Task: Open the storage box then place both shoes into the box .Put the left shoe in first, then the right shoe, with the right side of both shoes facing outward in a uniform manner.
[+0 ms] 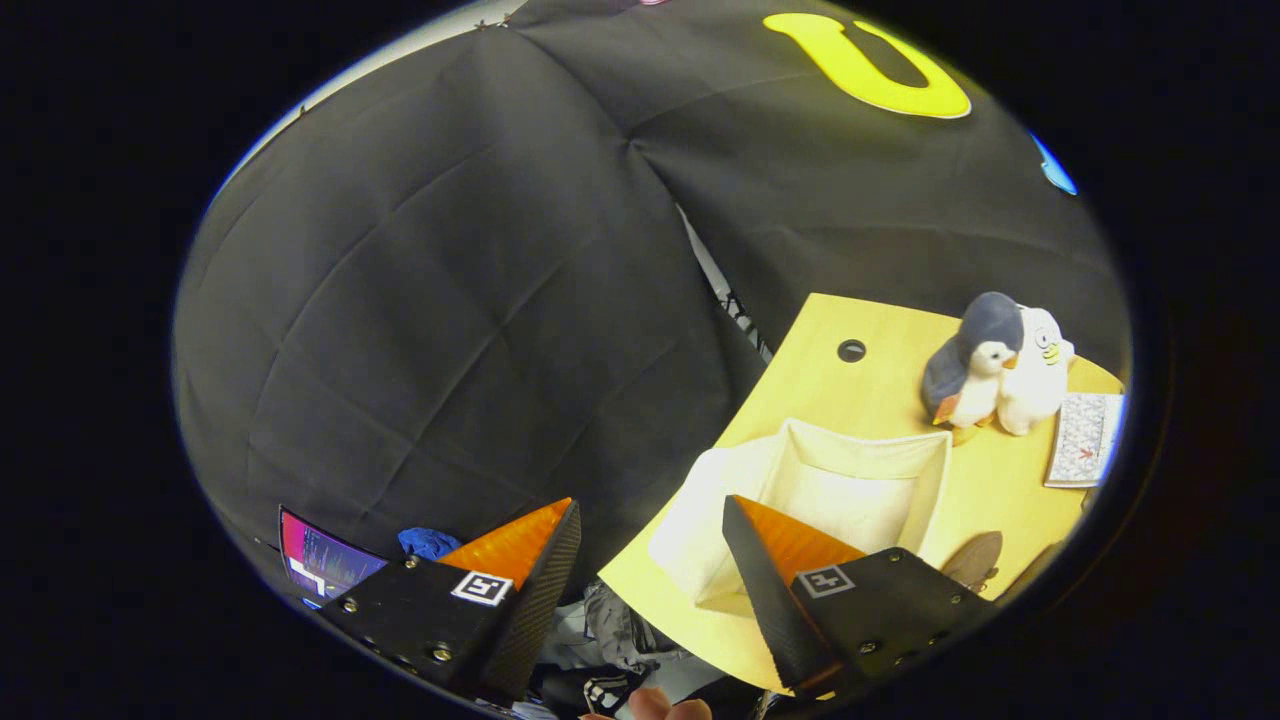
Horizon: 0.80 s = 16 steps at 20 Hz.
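gripper view, tilted, looking down past the counter's edge. the tool (650, 520) hangs above and off the near corner of the counter (880, 395), its two fingers spread wide apart with nothing between them. the storage box (850, 480), a pale fabric bin, sits on the counter just beyond the right-hand finger; its top stands open and its interior looks bare as far as can be seen. a brownish shape (975, 560) lies on the counter beside the box, partly hidden behind the finger; it may be a shoe sole, but this cannot be told for certain. two plush penguins (1000, 365) stand together beyond the box, with a patterned booklet (1085, 438) next to them. a screen (320, 560) and blue cloth (428, 542) lie below, off the counter.

judgement: the opening step appears done, and no shoe is yet in the box. the step in hand is fetching the left shoe. the next move calls for levelling the tool, locating the left shoe, and closing on it so its right side faces outward once placed.
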{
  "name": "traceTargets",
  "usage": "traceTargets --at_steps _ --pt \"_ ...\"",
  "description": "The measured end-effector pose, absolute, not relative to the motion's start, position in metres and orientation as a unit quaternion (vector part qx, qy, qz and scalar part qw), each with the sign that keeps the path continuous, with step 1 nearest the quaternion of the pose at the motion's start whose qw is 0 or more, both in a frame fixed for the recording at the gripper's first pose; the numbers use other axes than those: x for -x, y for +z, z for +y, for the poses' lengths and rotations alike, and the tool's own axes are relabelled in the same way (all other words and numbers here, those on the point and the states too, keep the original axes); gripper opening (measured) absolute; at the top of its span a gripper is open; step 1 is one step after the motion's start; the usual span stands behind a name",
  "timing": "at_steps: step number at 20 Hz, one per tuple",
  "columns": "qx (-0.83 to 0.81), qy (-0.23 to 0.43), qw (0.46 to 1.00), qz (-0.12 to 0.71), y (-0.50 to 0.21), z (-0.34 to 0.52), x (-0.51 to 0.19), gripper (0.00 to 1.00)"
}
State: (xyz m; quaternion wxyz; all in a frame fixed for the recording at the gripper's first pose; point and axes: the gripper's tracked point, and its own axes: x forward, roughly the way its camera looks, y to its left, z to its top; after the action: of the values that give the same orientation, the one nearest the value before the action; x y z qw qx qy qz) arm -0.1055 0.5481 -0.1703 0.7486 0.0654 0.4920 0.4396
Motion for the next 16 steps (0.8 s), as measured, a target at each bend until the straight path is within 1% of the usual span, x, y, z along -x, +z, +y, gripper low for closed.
traceTargets --at_steps 3,8,12,16 --pt "-0.07 0.427 0.762 0.481 -0.165 0.509 0.088 0.88" --pt "-0.1 0.387 0.78 0.482 -0.17 0.446 0.065 0.88" --pt "-0.091 0.358 0.797 0.478 -0.188 0.395 0.048 0.88" --pt "-0.079 0.316 0.813 0.483 -0.217 0.339 0.046 0.88"
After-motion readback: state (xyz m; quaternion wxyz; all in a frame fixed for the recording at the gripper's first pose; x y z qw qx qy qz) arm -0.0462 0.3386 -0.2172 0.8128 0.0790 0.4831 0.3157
